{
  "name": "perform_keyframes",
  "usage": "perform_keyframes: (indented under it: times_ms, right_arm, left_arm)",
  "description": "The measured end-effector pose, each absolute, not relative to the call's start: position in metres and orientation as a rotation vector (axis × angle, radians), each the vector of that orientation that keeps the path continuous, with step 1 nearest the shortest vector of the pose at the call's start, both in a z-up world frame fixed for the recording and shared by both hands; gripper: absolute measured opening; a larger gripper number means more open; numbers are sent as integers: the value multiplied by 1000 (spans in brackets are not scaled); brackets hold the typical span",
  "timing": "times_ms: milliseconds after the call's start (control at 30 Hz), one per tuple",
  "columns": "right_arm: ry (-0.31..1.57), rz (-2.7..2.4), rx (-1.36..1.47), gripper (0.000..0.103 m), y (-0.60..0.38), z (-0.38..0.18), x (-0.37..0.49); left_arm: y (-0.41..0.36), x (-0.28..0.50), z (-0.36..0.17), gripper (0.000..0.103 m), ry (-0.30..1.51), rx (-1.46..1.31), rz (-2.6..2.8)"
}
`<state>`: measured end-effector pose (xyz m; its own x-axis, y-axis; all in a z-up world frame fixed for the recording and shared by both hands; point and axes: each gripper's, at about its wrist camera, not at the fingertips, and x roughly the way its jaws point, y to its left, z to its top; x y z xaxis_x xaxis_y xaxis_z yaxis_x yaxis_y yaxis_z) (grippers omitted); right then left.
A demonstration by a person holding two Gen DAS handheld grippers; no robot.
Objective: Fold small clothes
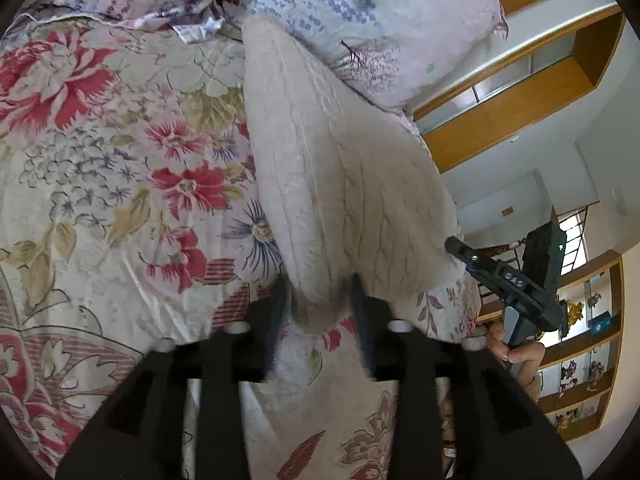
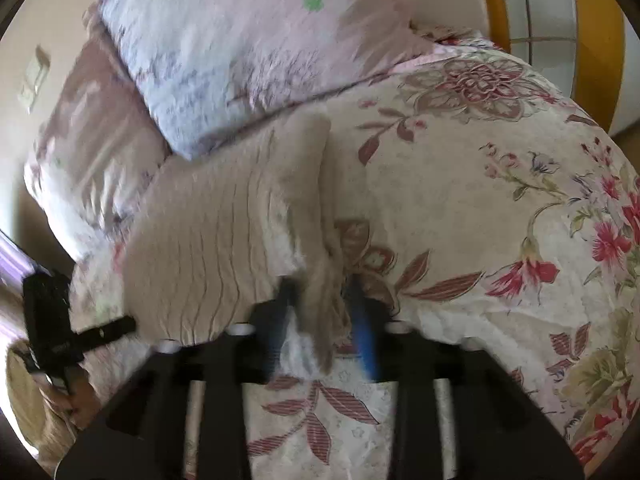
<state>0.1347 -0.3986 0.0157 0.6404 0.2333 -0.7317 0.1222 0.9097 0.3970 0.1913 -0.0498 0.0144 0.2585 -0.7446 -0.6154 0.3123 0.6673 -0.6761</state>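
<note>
A cream cable-knit garment [image 1: 320, 184] hangs stretched over a floral bedspread [image 1: 120, 184]. My left gripper [image 1: 320, 300] is shut on its near edge, with cloth bunched between the fingers. In the right wrist view the same knit garment [image 2: 216, 236] spreads to the left, and my right gripper [image 2: 324, 300] is shut on another edge of it, a fold of cloth between the fingers. The right gripper's body [image 1: 532, 276] shows at the right of the left wrist view. The left gripper's body [image 2: 60, 320] shows at the left of the right wrist view.
Pale floral pillows [image 1: 360, 20] lie at the head of the bed, also in the right wrist view [image 2: 240, 52]. Wooden shelving [image 1: 580, 344] and a wardrobe [image 1: 532, 76] stand beyond the bed's right side.
</note>
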Motion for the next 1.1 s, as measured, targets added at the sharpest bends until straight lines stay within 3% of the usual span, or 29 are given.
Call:
perform_keyframes:
  times_ms: [167, 533, 567, 600, 633, 667, 867, 1033, 1100]
  right_arm:
    - [813, 121, 584, 51, -413, 27, 151]
    - [920, 116, 758, 51, -418, 8, 238]
    - [928, 110, 757, 49, -418, 5, 243]
    - [926, 114, 748, 26, -416, 3, 247]
    - [919, 130, 714, 15, -411, 4, 251]
    - [905, 125, 667, 11, -407, 9, 253]
    - [667, 119, 455, 9, -386, 68, 237]
    - [929, -27, 421, 11, -392, 11, 268]
    - [903, -33, 434, 17, -394, 15, 262]
  left_arm:
    - [-44, 204, 24, 67, 1049, -515, -734]
    - [-58, 232, 14, 68, 1101, -536, -662]
    - [-58, 233, 13, 68, 1102, -538, -662]
    - [-59, 235, 14, 68, 1102, -541, -664]
    - [-59, 236, 14, 68, 1102, -544, -665]
    - [-60, 237, 14, 68, 1100, -546, -667]
    - [-66, 238, 16, 68, 1077, -536, -683]
    - [-72, 241, 13, 68, 1087, -537, -695]
    - [-72, 241, 14, 68, 1089, -544, -699]
